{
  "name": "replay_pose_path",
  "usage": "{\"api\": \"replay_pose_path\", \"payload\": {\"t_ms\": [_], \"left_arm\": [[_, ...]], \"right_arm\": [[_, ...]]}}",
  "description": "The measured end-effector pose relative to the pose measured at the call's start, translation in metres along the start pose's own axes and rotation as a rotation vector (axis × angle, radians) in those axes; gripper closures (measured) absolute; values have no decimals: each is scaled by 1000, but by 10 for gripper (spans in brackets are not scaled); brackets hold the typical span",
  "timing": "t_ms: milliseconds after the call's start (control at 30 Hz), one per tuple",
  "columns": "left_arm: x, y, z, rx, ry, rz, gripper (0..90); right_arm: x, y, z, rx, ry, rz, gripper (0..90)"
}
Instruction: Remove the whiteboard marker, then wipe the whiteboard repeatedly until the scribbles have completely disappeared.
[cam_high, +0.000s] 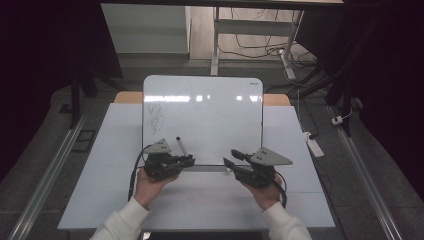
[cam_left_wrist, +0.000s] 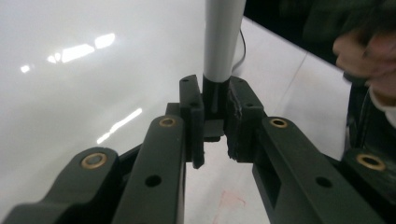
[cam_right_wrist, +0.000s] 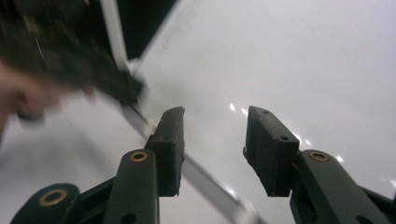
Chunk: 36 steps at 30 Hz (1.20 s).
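Note:
A whiteboard (cam_high: 210, 115) lies on the table with a black scribble (cam_high: 155, 120) near its left edge. My left gripper (cam_high: 190, 160) sits at the board's near left edge, shut on a marker (cam_high: 180, 146) that sticks up and away from it. In the left gripper view the pads (cam_left_wrist: 194, 107) clamp the black end of the marker's white barrel (cam_left_wrist: 222, 42). My right gripper (cam_high: 231, 156) is at the board's near edge, right of centre, and points left. Its jaws (cam_right_wrist: 215, 126) stand open over the whiteboard (cam_right_wrist: 303, 56) with nothing between them.
The pale table (cam_high: 115, 190) extends on both sides of the board and toward the person. A white power strip (cam_high: 314, 142) lies on the floor off the table's right edge. Desk legs and cables stand behind the board.

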<state>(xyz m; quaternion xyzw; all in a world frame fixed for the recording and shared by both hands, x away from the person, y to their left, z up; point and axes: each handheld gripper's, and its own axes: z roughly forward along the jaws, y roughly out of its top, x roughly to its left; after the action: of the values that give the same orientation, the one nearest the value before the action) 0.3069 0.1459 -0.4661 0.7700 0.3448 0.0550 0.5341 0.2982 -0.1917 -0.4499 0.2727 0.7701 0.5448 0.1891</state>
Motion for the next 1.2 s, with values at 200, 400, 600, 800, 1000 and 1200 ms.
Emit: {"api": "replay_pose_path", "payload": {"t_ms": [200, 400, 600, 800, 1000, 1200], "left_arm": [[17, 3, -24, -81, 40, -27, 773], [35, 2, -43, -147, 98, -41, 773], [49, 0, -51, -187, 144, -30, 774], [70, 14, -51, -224, 203, -15, 774], [104, 47, -50, -259, 279, -34, 774], [136, 67, -42, -300, 315, -62, 774]], "right_arm": [[-27, -33, -41, 77, -86, 12, 563], [-47, -51, -63, 123, -138, 37, 557], [-56, -65, -68, 167, -159, 53, 556], [-55, -64, -65, 174, -155, 40, 557], [-55, -65, -62, 186, -154, 24, 557], [-55, -66, -61, 191, -150, 27, 557]]}}
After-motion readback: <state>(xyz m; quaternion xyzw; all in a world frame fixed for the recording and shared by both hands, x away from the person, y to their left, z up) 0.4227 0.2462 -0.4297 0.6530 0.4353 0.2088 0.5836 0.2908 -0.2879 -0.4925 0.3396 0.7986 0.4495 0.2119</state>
